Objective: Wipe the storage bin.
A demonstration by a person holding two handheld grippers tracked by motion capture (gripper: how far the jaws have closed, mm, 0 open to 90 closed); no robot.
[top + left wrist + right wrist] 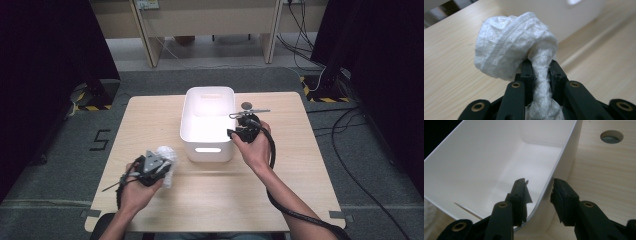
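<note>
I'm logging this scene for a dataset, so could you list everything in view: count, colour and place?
White crumpled cloth: one, white, clamped in the left tongs near the table's front left.
White rectangular plastic bin: one, white, middle of the table, open top, slot handle facing the person.
Light wooden table: one, pale wood, with a round hole right of the bin.
Black cables: several, on the grey floor to the right.
Left tongs: one, black, shut on the cloth.
Right tongs: one, black, jaws astride the bin's right wall, a gap visible on the outer side.
Hands: left, right.
</note>
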